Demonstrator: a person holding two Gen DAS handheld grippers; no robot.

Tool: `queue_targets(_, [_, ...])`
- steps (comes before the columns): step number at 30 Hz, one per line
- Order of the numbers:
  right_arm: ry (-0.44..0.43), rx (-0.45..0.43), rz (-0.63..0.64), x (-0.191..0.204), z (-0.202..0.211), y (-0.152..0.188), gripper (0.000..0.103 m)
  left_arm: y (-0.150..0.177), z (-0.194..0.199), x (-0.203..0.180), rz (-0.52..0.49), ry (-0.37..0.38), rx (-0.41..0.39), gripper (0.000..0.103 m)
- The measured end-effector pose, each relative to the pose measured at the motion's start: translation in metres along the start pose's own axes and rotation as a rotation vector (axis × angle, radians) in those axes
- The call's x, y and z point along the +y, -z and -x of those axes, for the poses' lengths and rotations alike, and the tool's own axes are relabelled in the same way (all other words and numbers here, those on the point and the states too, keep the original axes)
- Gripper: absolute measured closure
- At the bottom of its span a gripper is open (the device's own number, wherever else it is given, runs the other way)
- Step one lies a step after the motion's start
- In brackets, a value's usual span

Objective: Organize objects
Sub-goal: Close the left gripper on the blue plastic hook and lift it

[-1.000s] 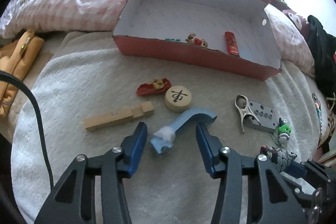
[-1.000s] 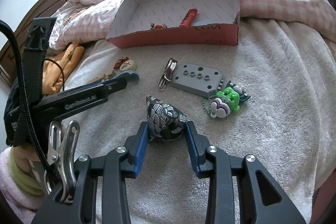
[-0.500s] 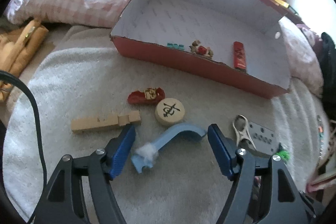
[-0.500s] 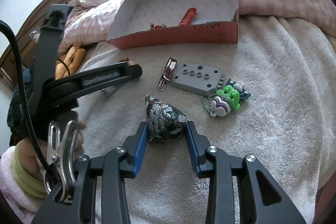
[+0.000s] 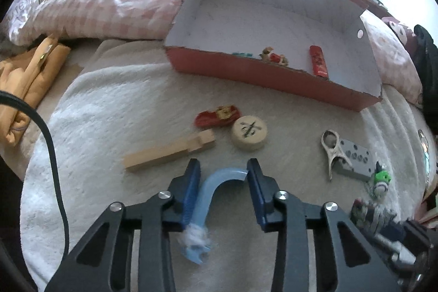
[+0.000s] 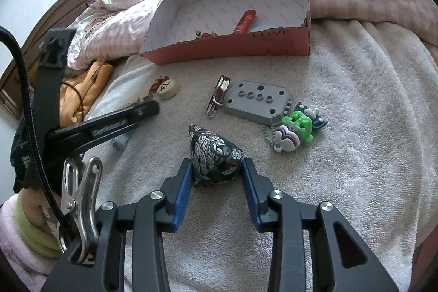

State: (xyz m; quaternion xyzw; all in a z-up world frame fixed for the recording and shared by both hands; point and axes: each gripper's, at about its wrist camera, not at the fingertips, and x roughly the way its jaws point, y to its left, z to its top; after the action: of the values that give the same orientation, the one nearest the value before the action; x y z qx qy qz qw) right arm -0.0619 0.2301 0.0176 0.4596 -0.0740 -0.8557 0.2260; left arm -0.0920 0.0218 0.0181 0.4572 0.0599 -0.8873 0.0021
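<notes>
Our left gripper is closing its jaws around a curved light-blue plastic piece lying on the white blanket; both pads meet its sides. Our right gripper is clamped on a dark patterned fabric pouch resting on the same blanket. Just beyond the left gripper lie a wooden block, a round wooden game piece and a small red toy. To the right sit a grey plate with holes, a metal clip touching it, and a green charm. Farther off stands the open red box, holding a red tube and small figures.
</notes>
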Motion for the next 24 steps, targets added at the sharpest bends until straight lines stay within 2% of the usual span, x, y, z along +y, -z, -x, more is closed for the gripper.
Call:
queue_targets(2, [0.001,-0.001,0.001,0.0,0.0,0.0,0.067,0.003,0.003,0.006,0.003,0.009,0.002,0.074])
queue_targets(7, [0.0,-0.001,0.0,-0.001,0.0,0.0,0.067,0.0,0.004,0.016,0.012,0.105,0.018,0.074])
queue_targets(12, [-0.006,-0.003,0.0,-0.002,-0.001,0.0,0.067,0.006,0.01,0.012,-0.073,0.184,0.029,0.074])
queue_targets(14, [-0.009,-0.004,-0.001,-0.002,0.0,0.0,0.067,0.009,0.013,0.01,-0.118,0.206,0.039,0.07])
queue_targets(15, [-0.012,-0.004,-0.002,-0.003,0.0,0.0,0.067,0.01,0.015,0.009,-0.137,0.208,0.041,0.067])
queue_targets(17, [-0.015,-0.005,-0.004,-0.004,0.0,0.001,0.067,0.012,0.021,0.008,-0.168,0.196,0.025,0.047])
queue_targets(20, [-0.015,-0.006,-0.003,-0.004,0.001,0.001,0.067,0.015,0.028,0.009,-0.202,0.158,-0.002,0.044])
queue_targets(24, [-0.011,-0.005,-0.002,-0.004,0.0,0.001,0.067,0.024,0.029,0.007,-0.257,0.126,0.012,0.045])
